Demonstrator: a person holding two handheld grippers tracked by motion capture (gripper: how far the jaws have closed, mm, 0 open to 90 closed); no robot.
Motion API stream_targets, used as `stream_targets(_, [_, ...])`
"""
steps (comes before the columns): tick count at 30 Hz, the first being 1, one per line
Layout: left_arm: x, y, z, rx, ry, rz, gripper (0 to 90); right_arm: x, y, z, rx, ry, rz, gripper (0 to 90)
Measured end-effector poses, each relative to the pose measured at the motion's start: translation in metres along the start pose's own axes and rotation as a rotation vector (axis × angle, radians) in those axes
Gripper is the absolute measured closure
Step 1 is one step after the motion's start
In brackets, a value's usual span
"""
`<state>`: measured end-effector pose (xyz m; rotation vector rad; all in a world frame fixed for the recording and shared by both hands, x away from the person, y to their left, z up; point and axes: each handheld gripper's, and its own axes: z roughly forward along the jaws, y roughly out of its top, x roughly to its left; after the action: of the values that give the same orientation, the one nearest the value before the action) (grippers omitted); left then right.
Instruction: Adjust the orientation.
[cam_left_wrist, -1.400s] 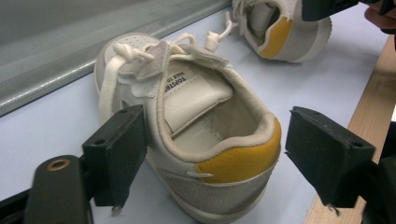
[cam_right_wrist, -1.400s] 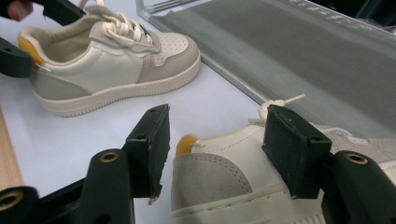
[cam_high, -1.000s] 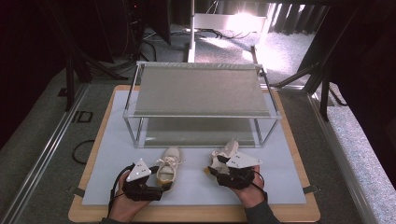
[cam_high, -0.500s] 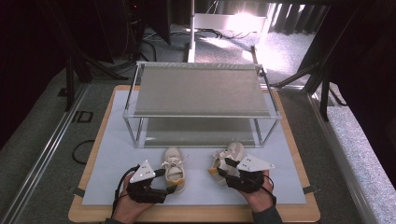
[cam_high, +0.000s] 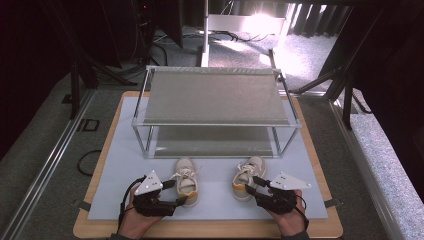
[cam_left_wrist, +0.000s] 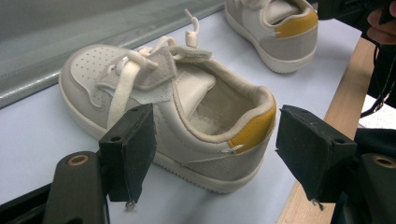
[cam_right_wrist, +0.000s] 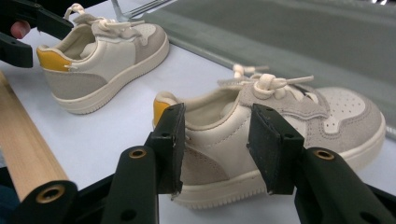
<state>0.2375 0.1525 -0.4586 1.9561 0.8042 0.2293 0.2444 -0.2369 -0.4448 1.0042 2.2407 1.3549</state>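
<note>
Both shoes pointed toward the rack (cam_high: 215, 95); the left gripper (cam_high: 170, 194) stood spread around the left shoe's (cam_high: 186, 175) heel, the right gripper (cam_high: 256, 187), also spread, at the right shoe (cam_high: 248, 177).

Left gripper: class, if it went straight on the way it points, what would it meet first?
The left gripper would most likely first meet the left shoe, at its yellow-tabbed heel, which sits between the open jaws.

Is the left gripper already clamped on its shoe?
No: in the left gripper view its fingers stand wide apart, with the left shoe's heel between them, and the far finger is clear of it.
</note>
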Motion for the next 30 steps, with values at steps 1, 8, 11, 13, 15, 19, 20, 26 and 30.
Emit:
stream_targets(1, [0.0,0.0,-0.001,-0.003,0.001,0.002,28.1,-0.001,-0.002,-0.001,0.001,0.003,0.01,56.3])
stream_targets(8, [0.001,0.001,-0.003,-0.024,0.014,0.004,28.1,-0.003,-0.011,-0.004,0.033,-0.003,0.022,55.4])
stream_targets(11, [0.002,0.002,-0.005,-0.036,0.02,0.0,28.1,-0.002,-0.009,-0.006,0.02,-0.048,0.014,53.9])
stream_targets(13, [0.002,0.002,-0.006,-0.041,0.021,0.0,28.1,-0.002,-0.008,-0.007,0.009,-0.055,0.022,53.8])
stream_targets(15, [0.002,0.004,-0.006,-0.052,0.036,-0.001,28.1,-0.004,-0.005,-0.006,0.006,-0.083,0.045,51.6])
stream_targets(19, [0.002,0.006,-0.006,-0.066,0.061,-0.006,28.0,-0.007,0.0,0.0,0.02,-0.131,0.077,46.7])
stream_targets(20, [0.002,0.006,-0.006,-0.07,0.066,-0.009,28.0,-0.007,0.001,0.002,0.028,-0.148,0.082,45.2])
stream_targets(26, [0.003,0.006,-0.005,-0.069,0.132,-0.025,26.0,-0.004,0.004,0.013,0.072,-0.202,0.089,40.9])
stream_targets(30, [0.006,0.006,-0.002,-0.062,0.15,-0.053,24.0,-0.002,0.004,0.017,0.099,-0.23,0.091,40.4])
